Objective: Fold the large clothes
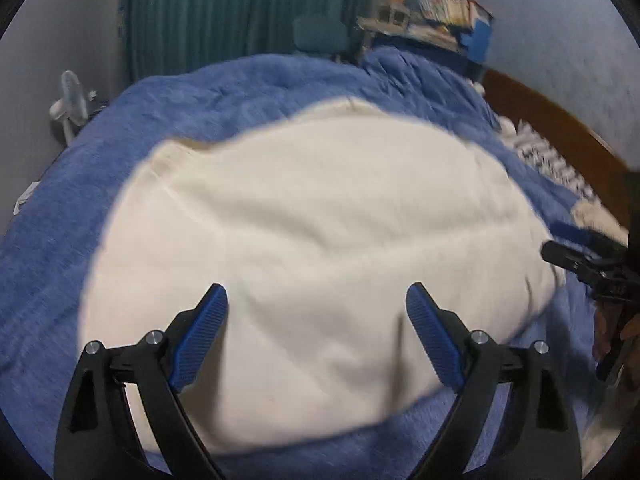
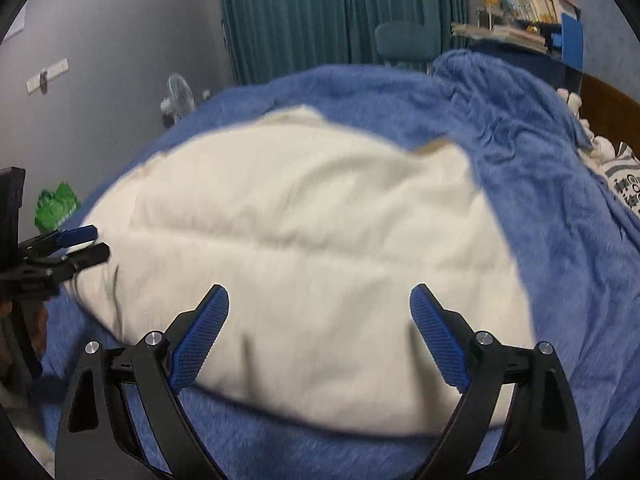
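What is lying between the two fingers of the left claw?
In the left wrist view, only the white garment shows between the open fingers of the left claw, spread on the blue blanket. Nothing else lies there.

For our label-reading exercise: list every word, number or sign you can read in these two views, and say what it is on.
None can be read.
Patterned cloth at the bed's right edge: dark printed marks, too blurred to read.
Books on the shelf: spines too small and blurred.
White garment, blue blanket: no text visible.
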Tool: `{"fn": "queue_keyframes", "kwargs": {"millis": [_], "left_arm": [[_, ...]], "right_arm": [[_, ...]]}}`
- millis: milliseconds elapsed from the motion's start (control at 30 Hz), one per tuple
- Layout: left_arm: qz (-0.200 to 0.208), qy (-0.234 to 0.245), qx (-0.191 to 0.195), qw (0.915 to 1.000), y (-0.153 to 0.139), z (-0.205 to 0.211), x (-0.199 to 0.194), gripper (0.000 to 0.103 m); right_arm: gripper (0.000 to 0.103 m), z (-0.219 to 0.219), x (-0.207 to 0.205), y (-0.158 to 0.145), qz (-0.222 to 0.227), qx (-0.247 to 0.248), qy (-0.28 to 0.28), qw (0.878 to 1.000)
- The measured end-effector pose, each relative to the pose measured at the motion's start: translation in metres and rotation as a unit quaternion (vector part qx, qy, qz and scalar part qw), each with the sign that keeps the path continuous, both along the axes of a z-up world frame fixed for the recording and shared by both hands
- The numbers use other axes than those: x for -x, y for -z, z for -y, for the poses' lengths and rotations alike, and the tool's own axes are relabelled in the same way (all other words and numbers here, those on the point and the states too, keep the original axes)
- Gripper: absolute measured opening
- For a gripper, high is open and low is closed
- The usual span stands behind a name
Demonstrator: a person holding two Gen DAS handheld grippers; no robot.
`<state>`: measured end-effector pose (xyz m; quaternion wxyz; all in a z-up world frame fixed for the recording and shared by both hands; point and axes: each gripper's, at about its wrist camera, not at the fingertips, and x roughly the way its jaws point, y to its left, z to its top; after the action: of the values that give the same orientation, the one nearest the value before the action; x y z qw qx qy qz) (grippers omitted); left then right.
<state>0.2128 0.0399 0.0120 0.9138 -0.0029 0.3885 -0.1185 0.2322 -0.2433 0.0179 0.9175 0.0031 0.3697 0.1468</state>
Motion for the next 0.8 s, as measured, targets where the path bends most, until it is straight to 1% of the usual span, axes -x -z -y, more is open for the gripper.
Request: {"fn": "queue_keyframes", "kwargs": {"millis": [33,67,133,200,267,333,367,400,433,500,533,600,633,733,800], "left_arm": [[-0.008,0.002,-0.005,1.0000,0.006,0.002,0.000,0.087],[-0.013,0.000,-0.015,0.9998,0.012,0.006,-0.003,0.087],[-0.006,0.002,-0.025,0.9997,0.015,0.008,-0.011,0.089],[-0.009,0.001,-0.024,0.9997,0.011,0.009,-0.024,0.091],[-0.020,0.001,-0.025,0.9995,0.008,0.012,-0.049,0.091],[-0.048,-0.002,-0.026,0.9985,0.007,0.015,-0.074,0.091],[-0.054,-0.004,-0.023,0.9983,0.005,0.015,-0.088,0.092],[-0.063,-0.002,-0.027,0.9977,0.004,0.016,-0.103,0.097],[-0.070,0.000,-0.034,0.9969,0.004,0.016,-0.116,0.096],[-0.080,0.000,-0.047,0.9957,0.002,0.018,-0.146,0.097],[-0.076,-0.008,-0.050,0.9958,-0.001,0.019,-0.156,0.097],[-0.062,-0.028,-0.055,0.9962,-0.008,0.017,-0.179,0.096],[-0.065,-0.034,-0.057,0.9957,-0.009,0.018,-0.187,0.096],[-0.084,-0.048,-0.056,0.9937,-0.005,0.013,-0.210,0.097],[-0.102,-0.050,-0.048,0.9924,0.003,0.009,-0.219,0.097]], "right_arm": [[0.088,-0.005,-0.002,0.010,-0.019,0.008,-0.006,1.000],[0.088,-0.008,-0.004,0.016,-0.027,0.013,-0.007,1.000],[0.090,-0.013,-0.012,0.022,-0.025,0.019,-0.002,1.000],[0.090,-0.020,-0.028,0.020,-0.021,0.026,0.001,0.999],[0.090,-0.029,-0.047,0.016,-0.019,0.031,-0.001,0.999],[0.089,-0.035,-0.071,0.012,-0.027,0.033,0.001,0.999],[0.089,-0.038,-0.085,0.011,-0.034,0.031,0.003,0.999],[0.089,-0.039,-0.097,0.010,-0.039,0.028,0.004,0.999],[0.089,-0.042,-0.116,0.008,-0.046,0.028,0.009,0.999],[0.089,-0.047,-0.137,0.006,-0.055,0.029,0.017,0.998],[0.089,-0.049,-0.155,0.003,-0.055,0.032,0.024,0.998],[0.089,-0.052,-0.176,-0.002,-0.056,0.033,0.035,0.997],[0.089,-0.053,-0.183,-0.003,-0.057,0.033,0.041,0.997],[0.090,-0.049,-0.209,-0.001,-0.082,0.020,0.056,0.995],[0.092,-0.048,-0.220,0.008,-0.107,0.013,0.062,0.992]]}}
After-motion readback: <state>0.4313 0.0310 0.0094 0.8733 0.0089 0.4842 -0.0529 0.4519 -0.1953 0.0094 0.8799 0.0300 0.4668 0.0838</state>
